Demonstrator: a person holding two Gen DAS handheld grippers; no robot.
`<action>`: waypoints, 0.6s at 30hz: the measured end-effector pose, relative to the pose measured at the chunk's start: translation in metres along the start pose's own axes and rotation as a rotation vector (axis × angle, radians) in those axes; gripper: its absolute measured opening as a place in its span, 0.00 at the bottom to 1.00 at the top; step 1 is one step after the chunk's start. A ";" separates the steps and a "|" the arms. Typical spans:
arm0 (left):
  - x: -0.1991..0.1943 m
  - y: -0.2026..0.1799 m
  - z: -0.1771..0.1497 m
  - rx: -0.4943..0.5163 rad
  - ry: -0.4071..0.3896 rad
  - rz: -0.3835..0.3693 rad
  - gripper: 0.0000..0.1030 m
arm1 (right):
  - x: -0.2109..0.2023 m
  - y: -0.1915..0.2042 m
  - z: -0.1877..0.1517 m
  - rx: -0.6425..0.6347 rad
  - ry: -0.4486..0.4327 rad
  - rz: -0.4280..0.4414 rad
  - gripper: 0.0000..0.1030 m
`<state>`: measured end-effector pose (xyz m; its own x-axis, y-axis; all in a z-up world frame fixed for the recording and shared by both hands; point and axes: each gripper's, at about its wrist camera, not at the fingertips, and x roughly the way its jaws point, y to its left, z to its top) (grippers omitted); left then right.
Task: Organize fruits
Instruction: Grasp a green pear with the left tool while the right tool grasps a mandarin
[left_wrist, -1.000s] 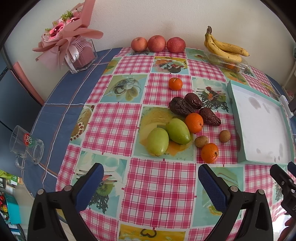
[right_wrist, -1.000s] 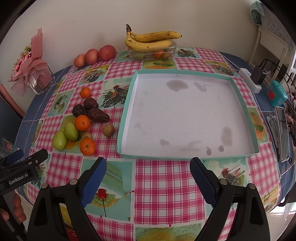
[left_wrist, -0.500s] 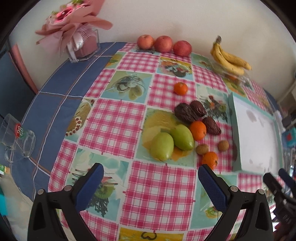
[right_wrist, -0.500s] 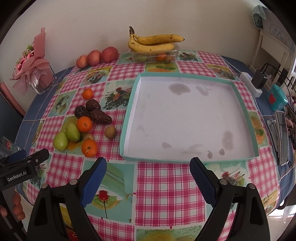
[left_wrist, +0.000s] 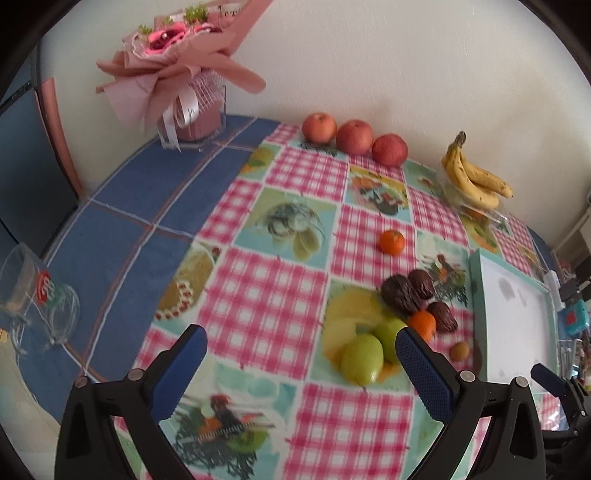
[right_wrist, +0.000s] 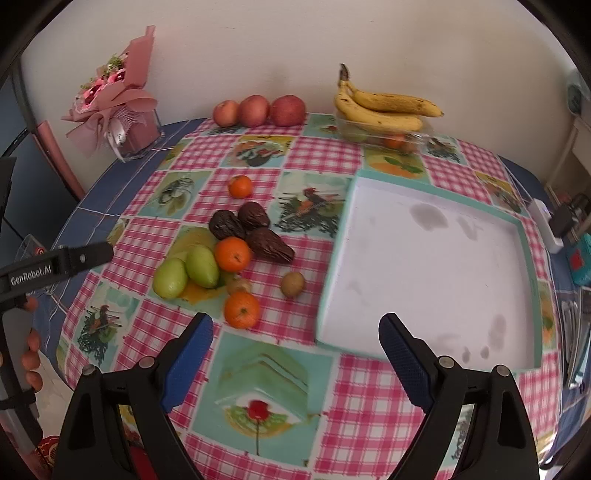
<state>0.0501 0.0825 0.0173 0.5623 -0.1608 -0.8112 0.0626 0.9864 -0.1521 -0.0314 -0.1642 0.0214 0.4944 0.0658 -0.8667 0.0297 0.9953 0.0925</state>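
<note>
Fruits (right_wrist: 221, 258) beside tray (right_wrist: 334, 258), both grippers empty

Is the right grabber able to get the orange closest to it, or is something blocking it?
Probably yes. The right gripper is open and empty, and the nearest orange lies just ahead with only bare tablecloth between. A small brown fruit touches its far side, though.

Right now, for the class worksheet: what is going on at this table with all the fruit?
A person holds a two-finger gripper in each hand over a pink checked tablecloth. The left gripper and right gripper are both open and empty. Loose fruit sits in a cluster: two green mangoes, three oranges, dark brown avocados and small brown kiwis. The teal-rimmed white tray beside them holds nothing yet, so sorting has not started.
</note>
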 end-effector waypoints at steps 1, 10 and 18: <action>0.001 0.000 0.001 0.009 -0.007 -0.007 1.00 | 0.002 0.002 0.001 -0.004 0.003 0.012 0.89; 0.030 -0.010 -0.002 0.039 0.056 -0.047 1.00 | 0.033 0.027 0.005 -0.100 0.068 0.035 0.89; 0.059 -0.016 -0.016 0.027 0.165 -0.078 0.99 | 0.056 0.038 0.009 -0.164 0.117 0.029 0.88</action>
<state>0.0695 0.0564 -0.0373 0.4120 -0.2380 -0.8795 0.1240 0.9710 -0.2046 0.0056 -0.1235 -0.0194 0.3883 0.0926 -0.9168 -0.1293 0.9906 0.0453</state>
